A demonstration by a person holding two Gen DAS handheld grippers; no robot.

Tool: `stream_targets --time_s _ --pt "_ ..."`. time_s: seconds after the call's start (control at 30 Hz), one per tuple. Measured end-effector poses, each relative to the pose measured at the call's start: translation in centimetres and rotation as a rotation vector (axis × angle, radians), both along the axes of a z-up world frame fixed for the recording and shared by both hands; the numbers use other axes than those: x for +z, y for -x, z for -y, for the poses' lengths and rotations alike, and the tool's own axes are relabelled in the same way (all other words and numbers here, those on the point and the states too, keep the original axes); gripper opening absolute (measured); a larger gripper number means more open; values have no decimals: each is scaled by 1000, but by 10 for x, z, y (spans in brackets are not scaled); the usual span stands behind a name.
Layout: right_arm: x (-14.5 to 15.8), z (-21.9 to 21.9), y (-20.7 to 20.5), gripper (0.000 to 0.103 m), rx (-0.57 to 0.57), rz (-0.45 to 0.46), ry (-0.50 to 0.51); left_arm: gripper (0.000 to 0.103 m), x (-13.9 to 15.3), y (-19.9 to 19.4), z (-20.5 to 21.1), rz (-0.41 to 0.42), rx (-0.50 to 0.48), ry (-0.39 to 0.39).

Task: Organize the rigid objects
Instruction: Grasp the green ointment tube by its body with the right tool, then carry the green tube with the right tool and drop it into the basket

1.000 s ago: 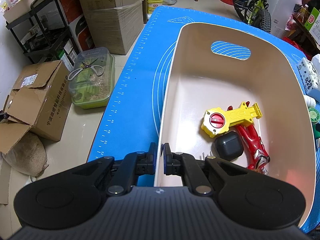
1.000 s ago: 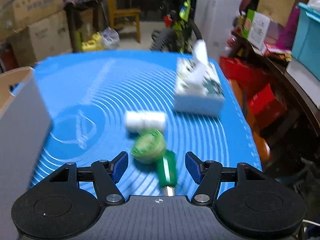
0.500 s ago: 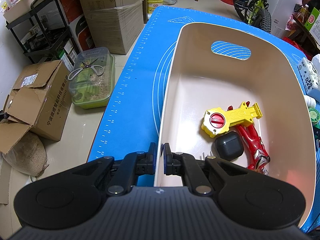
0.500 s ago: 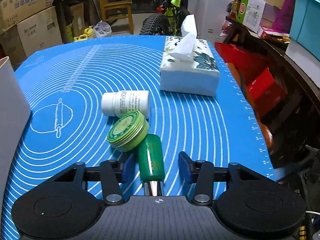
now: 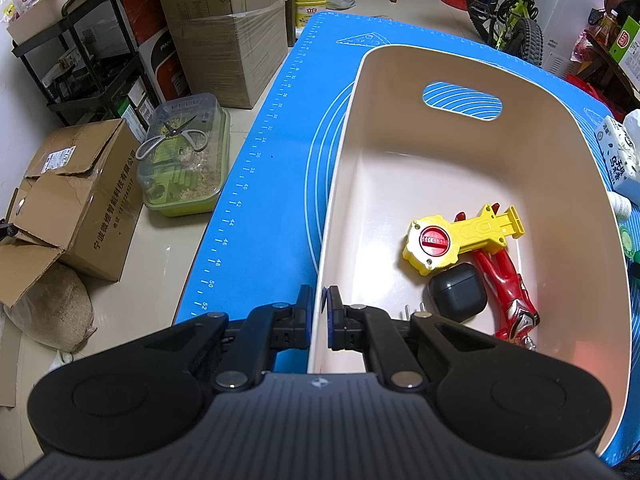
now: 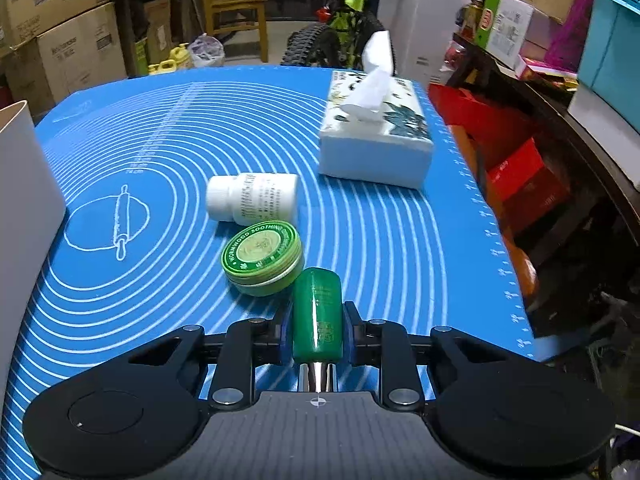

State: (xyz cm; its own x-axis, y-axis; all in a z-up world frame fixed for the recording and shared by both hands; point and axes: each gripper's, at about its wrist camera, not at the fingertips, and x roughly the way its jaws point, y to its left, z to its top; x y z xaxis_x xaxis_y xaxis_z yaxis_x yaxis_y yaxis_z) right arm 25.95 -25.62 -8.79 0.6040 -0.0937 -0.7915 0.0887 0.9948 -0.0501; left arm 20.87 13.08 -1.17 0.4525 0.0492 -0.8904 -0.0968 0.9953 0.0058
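My left gripper (image 5: 319, 312) is shut on the near left wall of a cream bin (image 5: 520, 92) on the blue mat. In the bin lie a yellow and red toy launcher (image 5: 448, 240), a black case (image 5: 458, 292) and a red toy car (image 5: 508, 284). My right gripper (image 6: 317, 330) is shut on a green bottle (image 6: 318, 312) that lies on the blue mat (image 6: 160, 140). A round green tin (image 6: 262, 256) touches the bottle's far end. A white pill bottle (image 6: 254, 200) lies just beyond the tin.
A tissue box (image 6: 376, 140) stands at the mat's far right. The bin's outer wall (image 6: 20, 184) rises at the left of the right wrist view. Cardboard boxes (image 5: 80, 200) and a clear container with scissors (image 5: 184, 156) sit on the floor left of the table.
My right gripper moved forward around the green bottle and closed on it. My left gripper has kept its hold on the bin wall.
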Motion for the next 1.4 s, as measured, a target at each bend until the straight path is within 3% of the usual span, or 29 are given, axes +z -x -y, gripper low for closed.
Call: stream_targets --time_s 0.27,0.57,0.8,1.13,1.4 --pt "32 3 15 34 -36 72 -11 9 0 0 0 0 1 -1" --pt "101 -41 37 34 56 321 -9 9 0 0 0 -1 -3 -3" --pt "131 -85 46 34 160 439 -57 9 0 0 0 -4 -9 -7" --pt "134 -180 39 34 395 406 -110 9 -1 0 2 -3 -16 -18" --pt "114 -232 24 34 473 308 -132 9 -1 0 3 -3 -21 -22"
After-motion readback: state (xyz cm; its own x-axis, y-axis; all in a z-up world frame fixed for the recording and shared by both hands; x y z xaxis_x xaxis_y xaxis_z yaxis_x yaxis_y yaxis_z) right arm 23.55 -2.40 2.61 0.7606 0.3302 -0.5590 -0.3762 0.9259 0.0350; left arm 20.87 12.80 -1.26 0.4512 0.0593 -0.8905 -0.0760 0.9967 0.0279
